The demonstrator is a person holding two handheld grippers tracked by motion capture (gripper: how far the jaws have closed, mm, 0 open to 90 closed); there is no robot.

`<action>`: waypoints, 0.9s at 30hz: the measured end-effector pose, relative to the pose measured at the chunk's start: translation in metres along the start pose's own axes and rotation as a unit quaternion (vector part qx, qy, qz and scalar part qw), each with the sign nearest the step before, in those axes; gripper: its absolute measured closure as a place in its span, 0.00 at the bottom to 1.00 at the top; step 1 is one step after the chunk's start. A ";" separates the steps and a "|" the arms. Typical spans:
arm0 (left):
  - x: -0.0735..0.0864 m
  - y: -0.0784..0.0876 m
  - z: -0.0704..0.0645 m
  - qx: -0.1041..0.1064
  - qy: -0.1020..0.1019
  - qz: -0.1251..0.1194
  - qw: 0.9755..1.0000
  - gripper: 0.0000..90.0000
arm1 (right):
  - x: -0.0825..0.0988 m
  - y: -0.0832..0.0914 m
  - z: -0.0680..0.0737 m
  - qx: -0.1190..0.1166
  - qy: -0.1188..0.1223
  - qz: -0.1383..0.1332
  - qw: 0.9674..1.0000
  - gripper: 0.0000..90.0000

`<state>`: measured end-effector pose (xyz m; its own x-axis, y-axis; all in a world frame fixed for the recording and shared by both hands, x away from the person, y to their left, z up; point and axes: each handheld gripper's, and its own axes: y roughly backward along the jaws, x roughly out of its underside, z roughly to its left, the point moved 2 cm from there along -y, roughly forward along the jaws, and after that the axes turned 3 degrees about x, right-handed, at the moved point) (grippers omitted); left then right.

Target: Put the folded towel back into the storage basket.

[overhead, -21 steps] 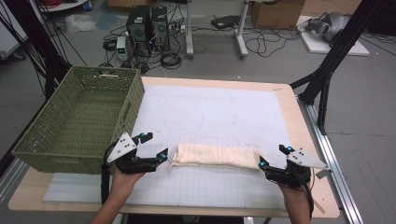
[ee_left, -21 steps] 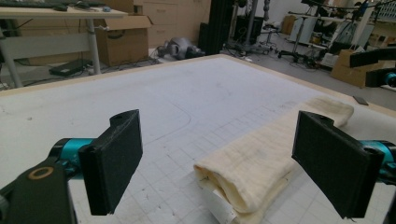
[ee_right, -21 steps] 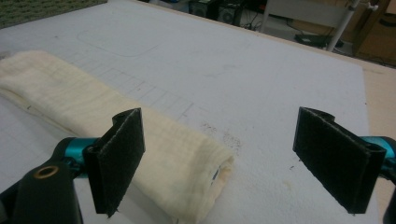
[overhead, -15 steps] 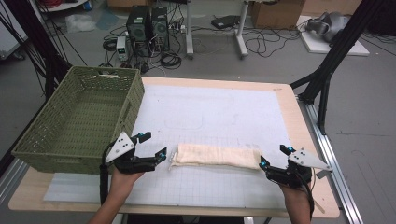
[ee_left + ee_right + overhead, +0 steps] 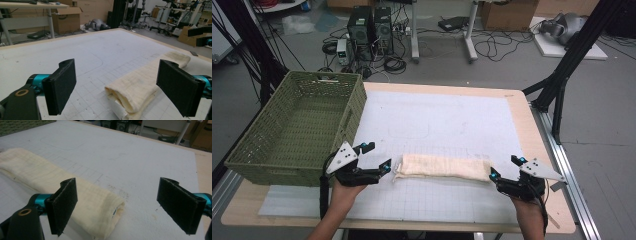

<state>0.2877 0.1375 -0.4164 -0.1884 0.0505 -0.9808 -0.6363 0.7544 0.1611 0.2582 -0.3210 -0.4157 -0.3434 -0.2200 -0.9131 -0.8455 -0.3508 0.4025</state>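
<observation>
Table (image 5: 532, 130): wooden top with a white gridded mat (image 5: 447, 120) over most of it; bare wood shows as a strip along the far edge and the right edge. We note broad open mat from the centre to the far edge, with nothing standing on it.

Green woven basket (image 5: 297, 130): sits at the left edge of the table, overhanging it, its near right corner close to our left gripper.

Folded cream cloth (image 5: 443, 166): a long, flat roll lying parallel to the near edge, in the near half of the table, between our two grippers. A small white tag (image 5: 117, 110) shows at its left end; we cannot read any writing on it.

Left gripper (image 5: 379, 167): jaws apart, held just beside the left end of the cloth without touching it. In the left gripper view the cloth end lies on the mat between the two pads, nearer the right one.

Right gripper (image 5: 504, 172): jaws apart, at the right end of the cloth. In the right gripper view the cloth end lies between the pads, towards the left pad, with bare mat before the right pad
</observation>
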 end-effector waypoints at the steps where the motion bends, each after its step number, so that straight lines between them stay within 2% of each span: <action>1: 0.000 0.000 0.000 0.000 0.000 0.001 1.000 0.18 | 0.000 0.000 0.000 0.000 -0.001 0.000 1.000 0.17; 9: 0.001 -0.001 0.000 0.002 0.005 0.006 1.000 0.18 | 0.000 0.000 0.001 -0.001 0.001 0.002 1.000 0.18; 24: 0.004 -0.012 -0.002 0.006 0.008 0.040 0.999 0.18 | 0.000 -0.002 0.001 -0.002 0.002 0.002 1.000 0.18; 27: 0.005 -0.015 -0.003 0.009 0.014 0.045 0.999 0.18 | 0.000 -0.002 0.001 -0.003 0.003 0.004 1.000 0.18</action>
<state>0.2937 0.1242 -0.4237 -0.2656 0.1012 -0.9588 -0.6027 0.7588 0.2471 0.2588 -0.3193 -0.4169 -0.3484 -0.2275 -0.9093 -0.8400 -0.3547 0.4106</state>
